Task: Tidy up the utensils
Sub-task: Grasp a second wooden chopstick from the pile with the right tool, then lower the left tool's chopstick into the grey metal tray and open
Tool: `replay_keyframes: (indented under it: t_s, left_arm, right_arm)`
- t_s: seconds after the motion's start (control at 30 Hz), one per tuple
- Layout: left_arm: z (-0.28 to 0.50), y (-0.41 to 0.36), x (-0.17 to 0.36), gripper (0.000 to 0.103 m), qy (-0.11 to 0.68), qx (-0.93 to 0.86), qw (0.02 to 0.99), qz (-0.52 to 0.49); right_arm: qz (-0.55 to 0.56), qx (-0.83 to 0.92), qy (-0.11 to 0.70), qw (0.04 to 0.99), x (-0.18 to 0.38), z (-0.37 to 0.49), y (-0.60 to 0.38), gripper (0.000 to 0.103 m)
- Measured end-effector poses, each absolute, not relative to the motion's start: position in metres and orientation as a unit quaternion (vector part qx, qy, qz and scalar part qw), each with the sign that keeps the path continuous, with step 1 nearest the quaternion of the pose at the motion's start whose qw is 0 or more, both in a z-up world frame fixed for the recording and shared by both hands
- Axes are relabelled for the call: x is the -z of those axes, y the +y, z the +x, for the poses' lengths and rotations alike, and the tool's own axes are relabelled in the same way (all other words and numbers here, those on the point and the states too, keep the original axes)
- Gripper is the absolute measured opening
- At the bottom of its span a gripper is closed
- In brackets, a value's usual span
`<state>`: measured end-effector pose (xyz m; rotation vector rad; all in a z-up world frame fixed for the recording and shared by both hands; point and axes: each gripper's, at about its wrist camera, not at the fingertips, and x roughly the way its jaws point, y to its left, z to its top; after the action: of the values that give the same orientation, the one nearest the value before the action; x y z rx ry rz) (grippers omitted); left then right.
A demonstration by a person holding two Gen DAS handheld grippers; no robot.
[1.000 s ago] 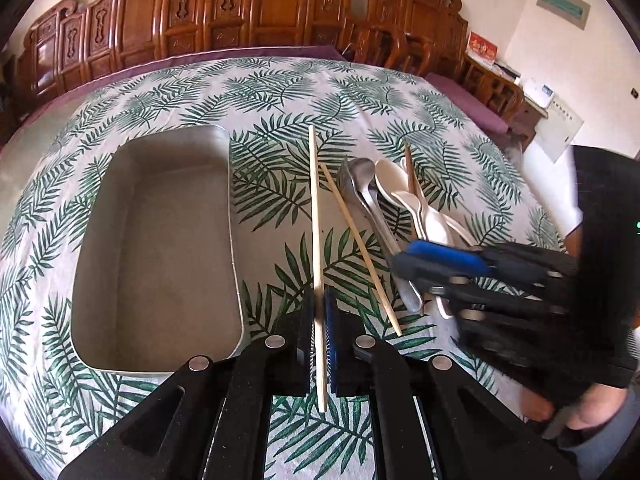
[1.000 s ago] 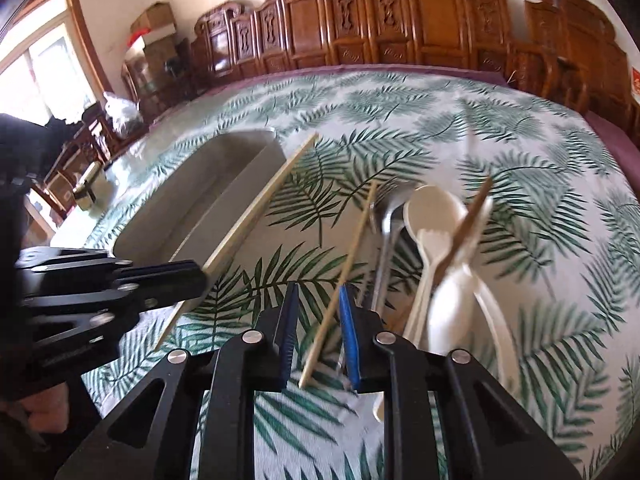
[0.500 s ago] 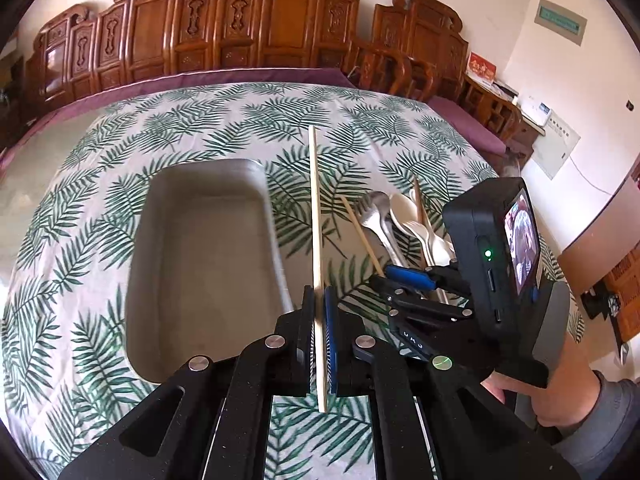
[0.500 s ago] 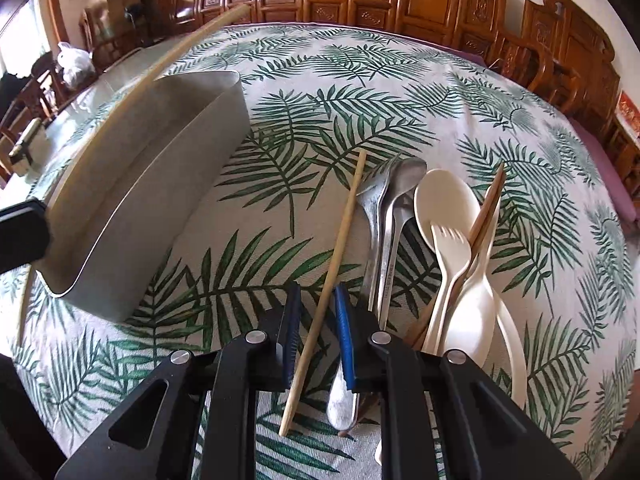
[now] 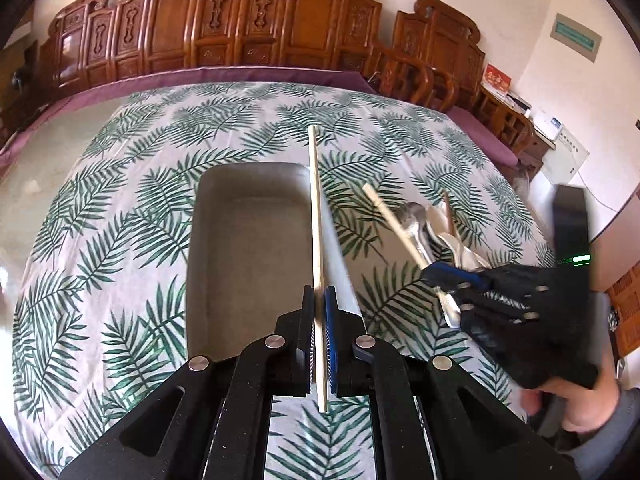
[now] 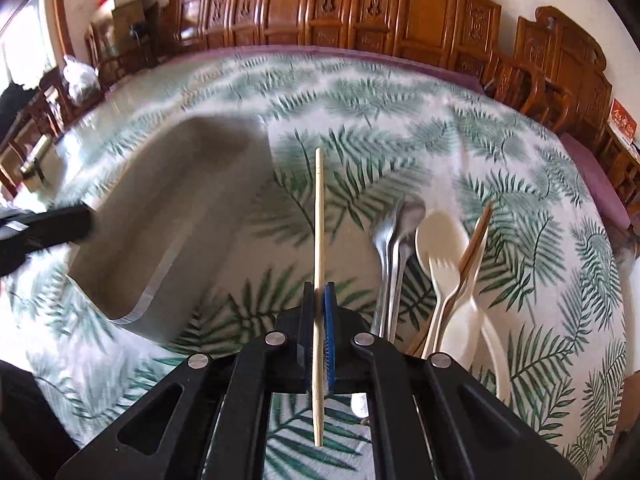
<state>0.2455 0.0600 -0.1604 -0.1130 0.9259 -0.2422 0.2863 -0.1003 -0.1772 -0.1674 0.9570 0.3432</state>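
We hold one chopstick clamped in our left hand-held gripper above the gray tray's right edge. Our right hand-held gripper pinches a second chopstick beside the remaining spoons on the leaf-patterned counter.

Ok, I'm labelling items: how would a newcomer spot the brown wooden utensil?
On the palm-leaf tablecloth, right of the grey tray, lies a cluster of utensils. The brown wooden utensil lies slanted across the cream plastic spoons, the only dark, thin stick there.
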Motion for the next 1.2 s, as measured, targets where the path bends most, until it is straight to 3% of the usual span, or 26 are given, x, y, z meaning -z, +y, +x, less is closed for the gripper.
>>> replay_keyframes:
  t_s: [0.3, 0.8, 1.2]
  left_arm:
    - [0.269, 0.08, 0.185, 0.004, 0.476, 0.084, 0.873, -0.061]
    - [0.289, 0.085, 0.201, 0.005, 0.502, 0.065, 0.861, -0.055]
    - [0.277, 0.113, 0.17, 0.027, 0.466, 0.041, 0.882, -0.061]
  right_arm:
    - [-0.049, -0.212, 0.424, 0.879, 0.134, 0.276, -0.088, 0.006]
    - [-0.035, -0.256, 0.425, 0.867, 0.13, 0.28, -0.058, 0.006]
    - [-0.009, -0.27, 0.44, 0.856, 0.148, 0.295, -0.031, 0.006]
